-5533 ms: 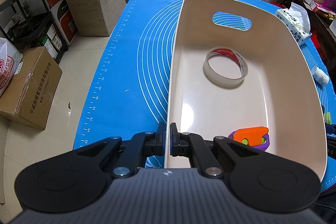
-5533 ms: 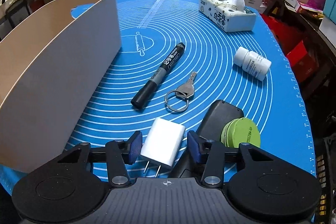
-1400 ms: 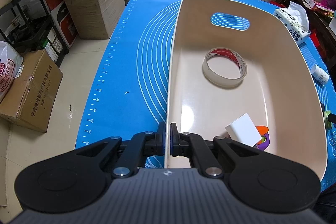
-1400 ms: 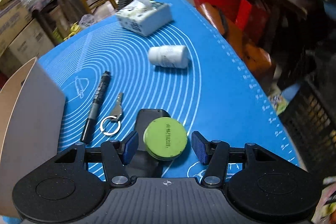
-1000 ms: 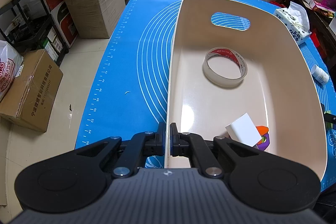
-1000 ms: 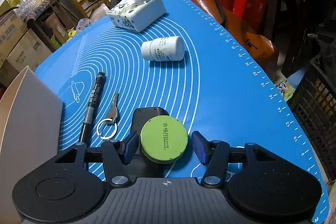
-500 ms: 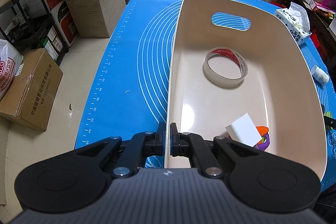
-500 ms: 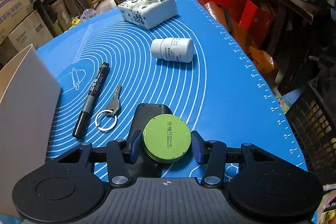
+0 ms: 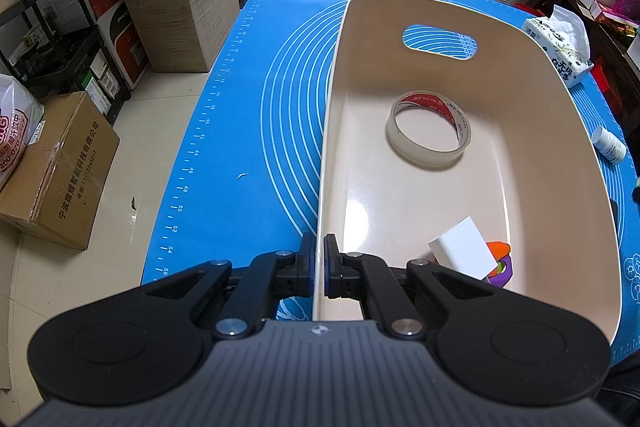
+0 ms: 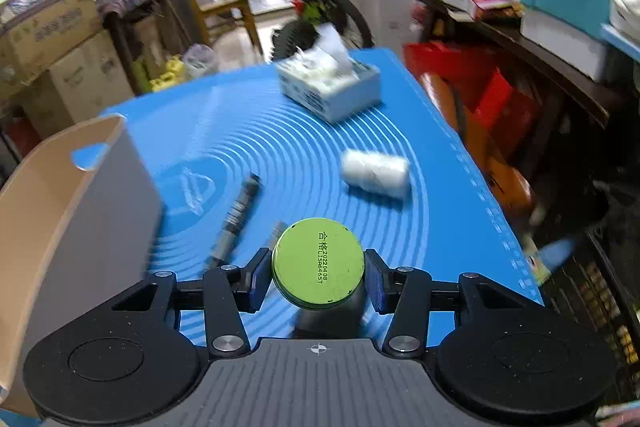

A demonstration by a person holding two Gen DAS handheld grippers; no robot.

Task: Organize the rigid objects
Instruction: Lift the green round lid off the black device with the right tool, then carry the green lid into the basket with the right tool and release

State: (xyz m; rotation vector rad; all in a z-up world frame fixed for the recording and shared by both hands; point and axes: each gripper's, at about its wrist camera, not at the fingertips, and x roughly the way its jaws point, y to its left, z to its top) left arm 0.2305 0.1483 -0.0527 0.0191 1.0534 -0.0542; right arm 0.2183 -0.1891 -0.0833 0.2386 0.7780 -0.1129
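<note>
At the bottom centre of the right wrist view, the right claw (image 10: 318, 277) grasps a green round tin (image 10: 318, 263), raised above the blue mat (image 10: 280, 147) on the desk. At the lower middle of the left wrist view, the left claw (image 9: 319, 265) is clenched on the near rim of the beige bin (image 9: 560, 131); inside lie a tape roll (image 9: 428, 129) and a white charger (image 9: 462, 247).

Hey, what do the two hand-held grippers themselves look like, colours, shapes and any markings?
Both look alike. The left hand-held gripper and right hand-held gripper each have a grey ribbed body with a small crosshair mark, two black rounded lobes with circular recesses, black linkage arms with silver bolts, and blue pads on the fingertips. No cables, hands or sleeves are visible.
</note>
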